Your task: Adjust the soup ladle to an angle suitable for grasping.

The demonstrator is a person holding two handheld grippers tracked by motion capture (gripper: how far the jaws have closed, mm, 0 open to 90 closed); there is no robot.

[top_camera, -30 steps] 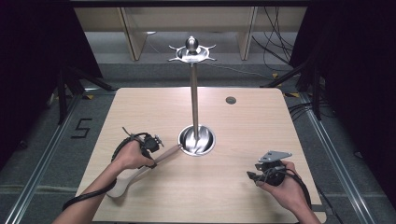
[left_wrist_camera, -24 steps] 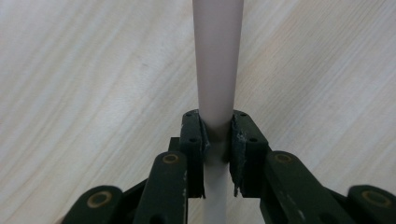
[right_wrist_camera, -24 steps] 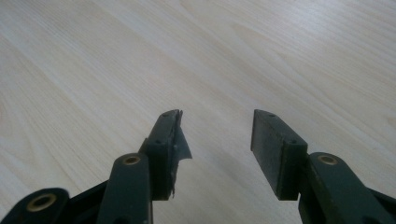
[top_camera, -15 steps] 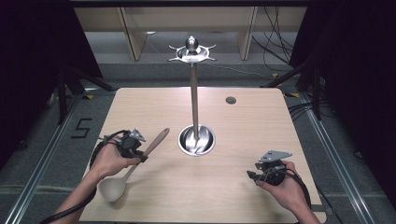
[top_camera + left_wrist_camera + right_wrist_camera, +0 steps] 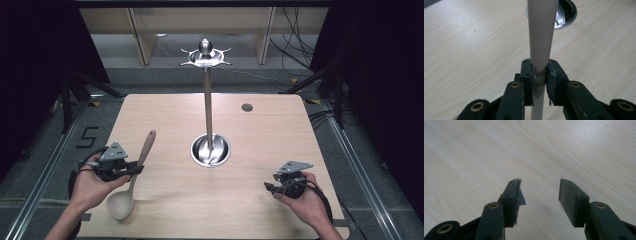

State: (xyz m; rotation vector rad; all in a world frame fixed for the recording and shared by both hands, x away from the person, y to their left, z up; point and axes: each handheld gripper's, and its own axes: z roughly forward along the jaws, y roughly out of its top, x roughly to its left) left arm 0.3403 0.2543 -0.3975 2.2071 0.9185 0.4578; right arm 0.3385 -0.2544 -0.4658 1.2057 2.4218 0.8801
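A beige spoon (image 5: 134,172) with a long handle is held at the table's front left; its bowl (image 5: 119,205) points toward the front edge and its handle tip reaches toward the stand. My left gripper (image 5: 132,169) is shut on the spoon's handle (image 5: 541,37), whose shaft runs up between the two pads in the left gripper view. A tall metal stand (image 5: 207,95) with a round steel base (image 5: 210,150) and a hook crown on top rises at the table's middle. My right gripper (image 5: 267,187) rests at the front right, open, with only bare wood between its fingertips (image 5: 539,192).
The light wooden table (image 5: 270,135) has a small dark round hole (image 5: 247,107) at its back right. Dark floor rails run along both sides of the table. Shelving and cables stand behind its far edge.
My left gripper has carried the spoon leftward and up, away from the stand's base. The spoon's handle now tilts more steeply. The right gripper has stayed where it was.
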